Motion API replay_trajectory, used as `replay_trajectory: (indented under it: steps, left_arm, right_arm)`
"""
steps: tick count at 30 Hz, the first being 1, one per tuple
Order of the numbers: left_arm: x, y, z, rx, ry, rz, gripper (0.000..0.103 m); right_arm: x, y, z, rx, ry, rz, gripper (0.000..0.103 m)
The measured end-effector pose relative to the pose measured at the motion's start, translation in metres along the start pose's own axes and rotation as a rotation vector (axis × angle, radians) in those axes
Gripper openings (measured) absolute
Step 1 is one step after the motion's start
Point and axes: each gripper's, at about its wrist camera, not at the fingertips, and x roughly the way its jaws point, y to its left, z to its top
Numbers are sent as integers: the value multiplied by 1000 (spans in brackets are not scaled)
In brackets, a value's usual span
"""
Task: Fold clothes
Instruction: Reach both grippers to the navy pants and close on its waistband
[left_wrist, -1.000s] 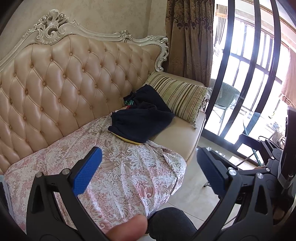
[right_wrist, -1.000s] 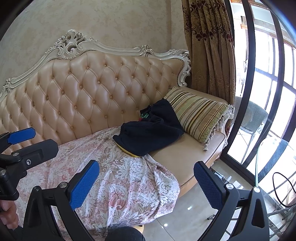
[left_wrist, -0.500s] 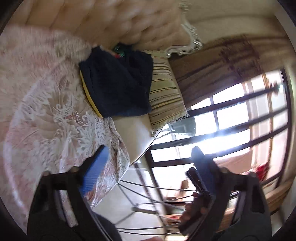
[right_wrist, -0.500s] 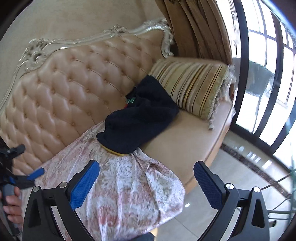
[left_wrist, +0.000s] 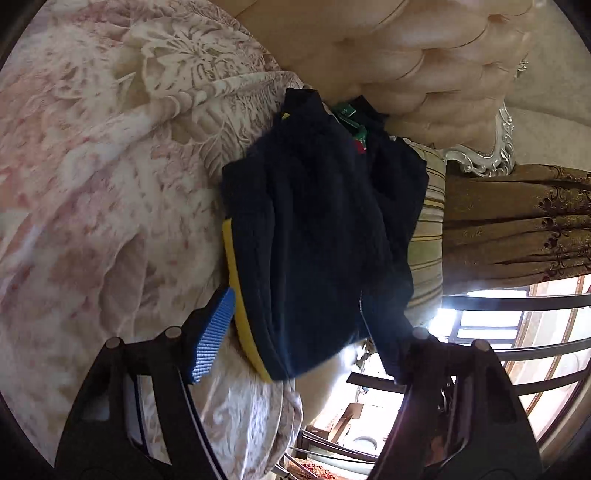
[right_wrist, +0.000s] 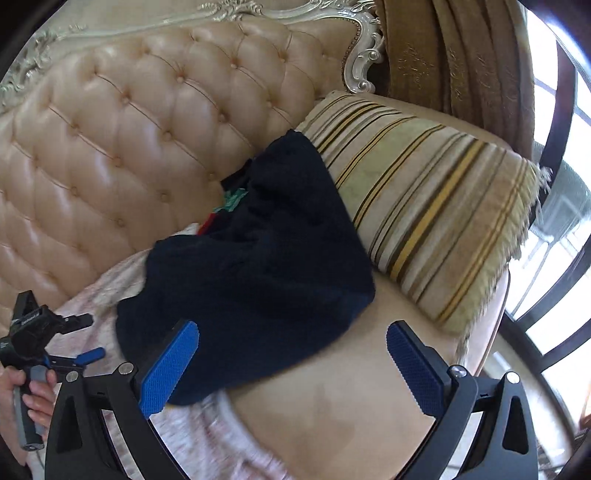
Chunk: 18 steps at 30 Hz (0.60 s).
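2 grippers flank the navy sweater (right_wrist: 258, 266) on the sofa (right_wrist: 110, 147): left gripper (left_wrist: 314, 332) jaws closing around its hem, right gripper (right_wrist: 291, 365) jaws wide, empty.

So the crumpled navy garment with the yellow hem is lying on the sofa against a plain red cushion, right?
Not quite: the crumpled navy garment with the yellow hem does lie on the sofa, but the cushion it rests against is a beige striped cushion, not plain red. The right wrist view shows it.
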Motion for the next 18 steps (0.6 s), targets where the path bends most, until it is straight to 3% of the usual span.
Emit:
replay_trajectory:
  steps: [3,4,6,8,11,14,18]
  left_arm:
    - [17,-2,7,12,10,61,72]
    - [21,-3,8,24,6,84,66]
    - [29,-11,12,92,10,125,14]
    - [30,-21,10,185,5,170,13]
    - [16,-35,-3,290,-34,166,13]
    - [-21,-42,-37,354,-92,58,12]
    - [-67,-34,-93,401,-120,-13,12]
  right_arm:
    - [25,7,14,-89,1,-28,103]
    - [34,12,19,-130,4,-46,103]
    - [53,23,27,-209,15,-88,103]
    - [65,31,33,-257,15,-100,103]
    - [71,40,41,-294,-22,-97,103]
    - [70,49,50,-326,-65,-72,103]
    - [63,70,57,-422,-84,2,103]
